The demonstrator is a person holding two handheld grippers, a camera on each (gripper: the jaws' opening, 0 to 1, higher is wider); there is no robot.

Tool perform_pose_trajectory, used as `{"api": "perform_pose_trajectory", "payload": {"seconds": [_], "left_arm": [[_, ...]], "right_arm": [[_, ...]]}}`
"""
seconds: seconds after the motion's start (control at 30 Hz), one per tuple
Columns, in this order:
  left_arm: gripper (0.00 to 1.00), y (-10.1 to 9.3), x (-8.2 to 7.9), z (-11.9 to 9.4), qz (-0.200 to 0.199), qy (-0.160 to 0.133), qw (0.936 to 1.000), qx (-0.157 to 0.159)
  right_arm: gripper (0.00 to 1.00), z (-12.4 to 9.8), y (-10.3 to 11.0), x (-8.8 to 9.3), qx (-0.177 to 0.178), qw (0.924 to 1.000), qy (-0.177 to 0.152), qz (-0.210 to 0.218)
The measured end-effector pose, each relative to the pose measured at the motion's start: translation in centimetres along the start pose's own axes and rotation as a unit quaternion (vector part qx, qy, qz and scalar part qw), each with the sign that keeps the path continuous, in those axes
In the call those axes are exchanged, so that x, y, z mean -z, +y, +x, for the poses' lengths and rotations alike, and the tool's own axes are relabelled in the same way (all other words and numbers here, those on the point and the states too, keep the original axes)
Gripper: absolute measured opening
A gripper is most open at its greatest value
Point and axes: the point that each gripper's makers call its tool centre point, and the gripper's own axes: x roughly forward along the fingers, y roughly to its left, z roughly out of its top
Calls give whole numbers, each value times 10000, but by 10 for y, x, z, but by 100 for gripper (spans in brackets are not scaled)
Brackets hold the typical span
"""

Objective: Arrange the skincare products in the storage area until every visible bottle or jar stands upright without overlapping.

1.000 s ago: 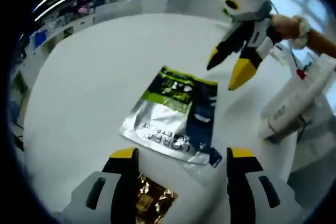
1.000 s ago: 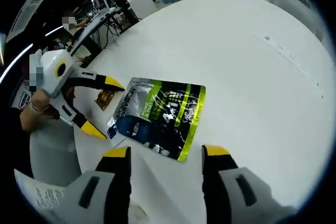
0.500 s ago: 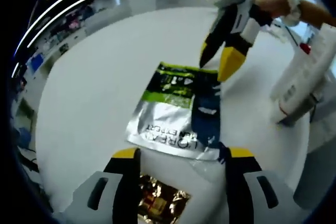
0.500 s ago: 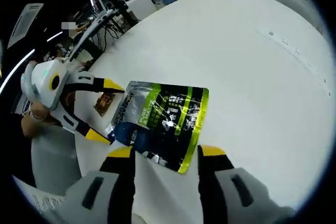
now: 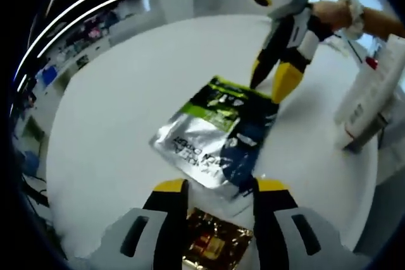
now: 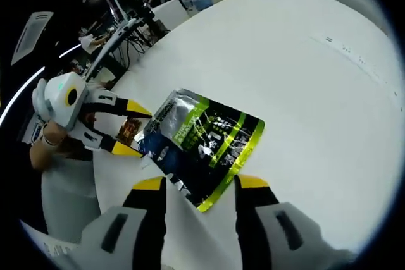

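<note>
Two hand-held grippers straddle opposite ends of the sachet.

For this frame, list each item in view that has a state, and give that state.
Silver, green and blue sachet: lying flat on the white table, printed side up, a gripper at each end.
Gold foil packet: flat on the table, between the left gripper's jaws.
White tube: tilted, at the table's edge.
Left gripper: open, tips at the sachet's edge.
Right gripper: open, tips at the opposite edge.
</note>
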Motion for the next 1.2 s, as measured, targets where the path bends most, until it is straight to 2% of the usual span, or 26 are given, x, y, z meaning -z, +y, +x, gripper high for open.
{"api": "perform_pose_trajectory", "payload": {"seconds": [0.03,0.17,0.23,0.33,0.4,0.47,0.53,0.57,0.67,0.73,0.77,0.83,0.87,0.9,0.93,0.97,1.07,1.2], "left_arm": [[31,2,-1,-1,-52,-55,10000,10],[29,10,-3,1,-214,-131,9996,88],[30,8,-5,1,-560,-274,9978,213],[37,4,-10,-2,-1321,-537,9884,518],[38,6,-13,-4,-1669,-658,9824,527],[37,7,-12,-4,-1859,-669,9787,552],[37,5,-13,-5,-1892,-713,9778,559],[36,4,-14,-5,-2021,-747,9748,571],[39,-3,-20,-9,-2616,-867,9583,755],[36,0,-21,-12,-2805,-971,9523,704],[33,0,-22,-13,-2774,-1019,9527,715],[27,-1,-28,-16,-3022,-1190,9425,790],[26,-7,-35,-18,-3138,-1355,9353,913],[26,-8,-36,-20,-3278,-1393,9301,900],[26,-3,-37,-18,-3338,-1420,9273,924],[25,-3,-36,-17,-3312,-1401,9285,926],[24,-1,-31,-11,-3297,-1287,9309,906],[26,-6,-33,-8,-3201,-1269,9342,928]], "right_arm": [[44,2,-10,-4,-14,10000,-34,0],[39,5,-25,-10,9,9999,-76,70],[37,6,-34,-13,42,10000,-74,51],[32,7,-45,-14,167,9999,-25,-25],[29,7,-45,-12,223,9996,26,-166],[27,6,-45,-10,270,9994,53,-192],[26,7,-49,-9,343,9987,118,-351],[25,7,-48,-9,413,9982,144,-417],[23,8,-45,-6,636,9944,207,-818],[23,8,-48,-5,696,9910,303,-1098],[23,9,-45,-5,715,9900,307,-1176],[23,9,-44,-3,801,9859,409,-1410],[23,9,-44,-3,856,9837,455,-1513],[23,9,-44,-2,927,9796,534,-1699],[22,9,-44,-2,974,9766,583,-1824],[22,10,-42,-1,997,9736,629,-1956],[22,11,-47,-5,1027,9731,672,-1951],[23,10,-45,-4,1065,9706,720,-2035]]}}
